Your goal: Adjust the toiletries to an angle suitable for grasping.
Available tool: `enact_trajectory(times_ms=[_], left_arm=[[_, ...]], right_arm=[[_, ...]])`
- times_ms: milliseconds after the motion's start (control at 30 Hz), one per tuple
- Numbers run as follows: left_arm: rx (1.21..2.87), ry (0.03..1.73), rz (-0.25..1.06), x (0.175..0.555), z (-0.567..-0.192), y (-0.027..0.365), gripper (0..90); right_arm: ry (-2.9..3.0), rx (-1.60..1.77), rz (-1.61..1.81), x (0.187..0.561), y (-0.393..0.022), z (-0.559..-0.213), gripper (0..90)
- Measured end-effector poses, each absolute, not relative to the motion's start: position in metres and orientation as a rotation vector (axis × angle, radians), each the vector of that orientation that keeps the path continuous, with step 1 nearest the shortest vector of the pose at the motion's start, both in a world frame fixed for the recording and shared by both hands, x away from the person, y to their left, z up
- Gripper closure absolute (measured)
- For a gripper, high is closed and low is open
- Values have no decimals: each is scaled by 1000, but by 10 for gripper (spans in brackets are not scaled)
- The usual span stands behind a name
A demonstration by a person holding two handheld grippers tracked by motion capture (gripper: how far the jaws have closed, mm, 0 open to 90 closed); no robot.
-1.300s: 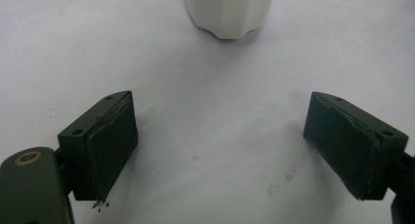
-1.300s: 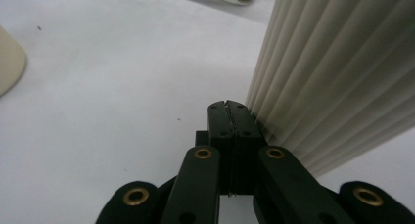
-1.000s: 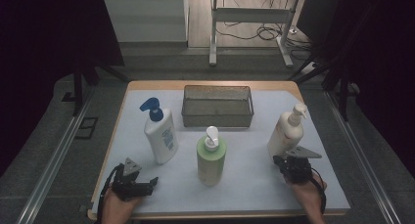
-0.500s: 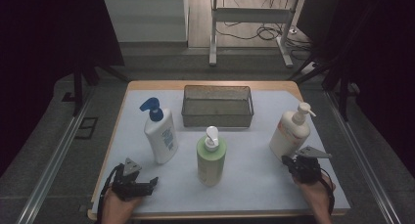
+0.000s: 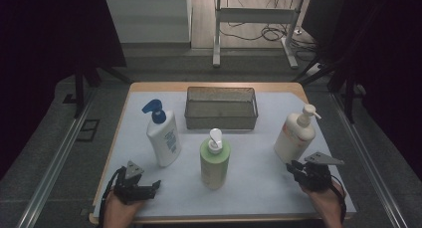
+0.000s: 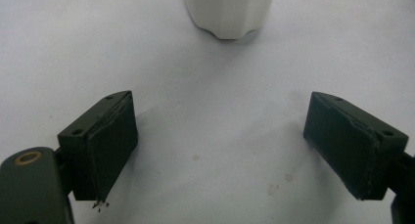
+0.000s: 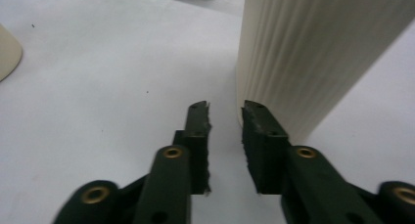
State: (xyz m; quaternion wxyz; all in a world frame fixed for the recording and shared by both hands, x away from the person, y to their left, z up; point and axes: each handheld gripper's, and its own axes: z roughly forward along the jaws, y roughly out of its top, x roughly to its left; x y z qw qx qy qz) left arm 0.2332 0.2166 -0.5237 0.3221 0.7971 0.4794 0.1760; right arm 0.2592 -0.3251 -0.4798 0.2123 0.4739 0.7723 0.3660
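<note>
You have a ribbed, matt cream plastic pump bottle point(image 7: 313, 53), a wire-mesh metal basket point(image 5: 221, 108), and a smooth white table cover point(image 5: 259, 173).

Cream ribbed bottle point(image 7: 313, 53) just beside the black fingers point(image 7: 262, 145); a green bottle point(image 5: 214, 163) and a blue-capped white bottle point(image 5: 163, 137) stand farther off.

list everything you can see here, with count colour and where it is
pump bottle: 1, cream, right side, just beyond the right hand-held gripper
pump bottle: 1, green with white pump, centre front
pump bottle: 1, white with blue pump, left of centre
wire basket: 1, grey, centre back
table cover: 1, white, over the wooden table
left hand-held gripper: 1, black, front left, jaws wide open
right hand-held gripper: 1, black, front right, jaws just opening a little, nothing between them
</note>
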Motion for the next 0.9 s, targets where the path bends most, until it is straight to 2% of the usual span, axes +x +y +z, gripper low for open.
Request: enact_trajectory(times_ms=[300, 900], left_arm=[[2093, 1259, 462, 233, -524, 217, 124], [2093, 1259, 461, 233, -524, 217, 124]], right_arm=[[2122, 1337, 1032, 252, -336, -465, 589], [2037, 1381, 1075, 262, -350, -437, 427]])
